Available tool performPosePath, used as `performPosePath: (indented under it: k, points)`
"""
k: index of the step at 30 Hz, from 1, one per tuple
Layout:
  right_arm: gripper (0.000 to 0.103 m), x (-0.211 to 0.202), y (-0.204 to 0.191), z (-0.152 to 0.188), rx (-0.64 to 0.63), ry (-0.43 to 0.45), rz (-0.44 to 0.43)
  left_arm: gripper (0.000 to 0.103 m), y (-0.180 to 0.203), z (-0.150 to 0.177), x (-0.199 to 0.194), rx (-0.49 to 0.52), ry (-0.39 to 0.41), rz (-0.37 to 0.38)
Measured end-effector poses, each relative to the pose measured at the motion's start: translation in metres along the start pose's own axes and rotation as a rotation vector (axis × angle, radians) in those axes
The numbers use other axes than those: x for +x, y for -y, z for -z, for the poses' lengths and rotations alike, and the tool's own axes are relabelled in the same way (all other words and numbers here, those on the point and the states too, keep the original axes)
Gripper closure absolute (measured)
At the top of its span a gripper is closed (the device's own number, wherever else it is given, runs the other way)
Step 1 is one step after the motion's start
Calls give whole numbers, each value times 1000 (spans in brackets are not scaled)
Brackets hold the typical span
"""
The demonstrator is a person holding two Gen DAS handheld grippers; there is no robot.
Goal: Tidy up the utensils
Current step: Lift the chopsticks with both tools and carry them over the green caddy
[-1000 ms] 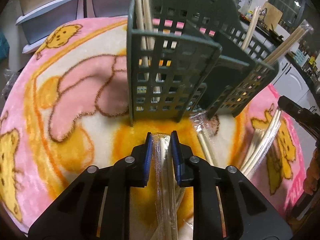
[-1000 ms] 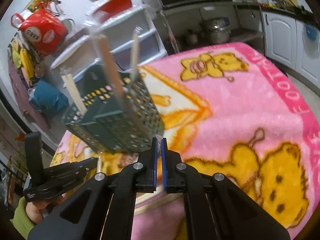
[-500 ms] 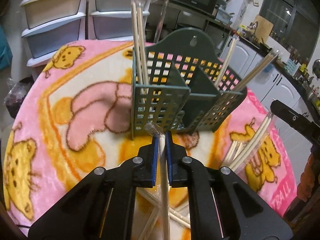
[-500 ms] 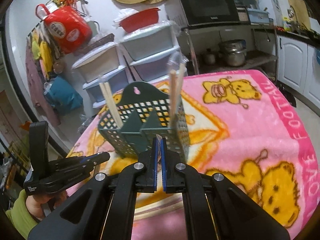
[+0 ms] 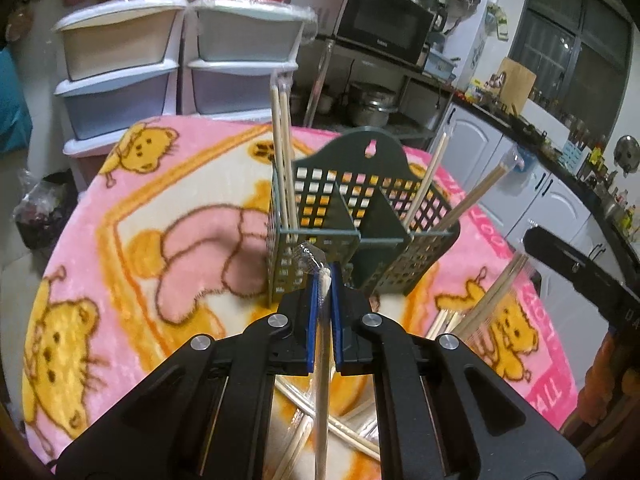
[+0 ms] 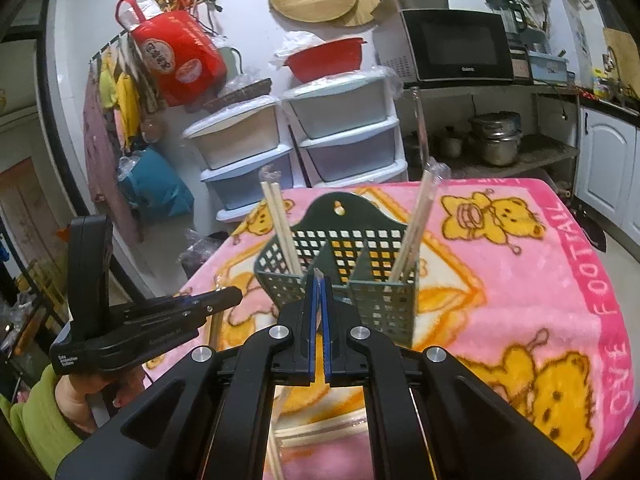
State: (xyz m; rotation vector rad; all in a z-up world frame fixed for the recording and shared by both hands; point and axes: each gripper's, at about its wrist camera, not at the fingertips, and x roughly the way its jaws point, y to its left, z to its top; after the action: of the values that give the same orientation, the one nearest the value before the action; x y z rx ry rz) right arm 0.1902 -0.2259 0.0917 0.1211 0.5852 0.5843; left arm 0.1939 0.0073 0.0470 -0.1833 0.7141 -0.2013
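The worktop (image 5: 120, 264) is round and wears a soft pink blanket (image 6: 532, 256) with yellow bears and orange lines on it. A dark green utensil basket (image 5: 360, 216) with lots of small square holes stands upright on the blanket, near the middle. It has walls inside that split it into parts. Near the front edge, some wrapped chopsticks (image 5: 352, 436) in clear plastic lie flat on the blanket, crossing over each other. More wrapped pairs (image 5: 484, 304) are just to the right of the basket.
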Motion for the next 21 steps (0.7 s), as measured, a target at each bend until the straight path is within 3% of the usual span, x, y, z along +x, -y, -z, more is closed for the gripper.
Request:
performPosePath:
  k: [21]
  points:
    - [101, -27, -24, -25, -50, 81, -5, 100, 22, -37, -31, 31, 114, 54]
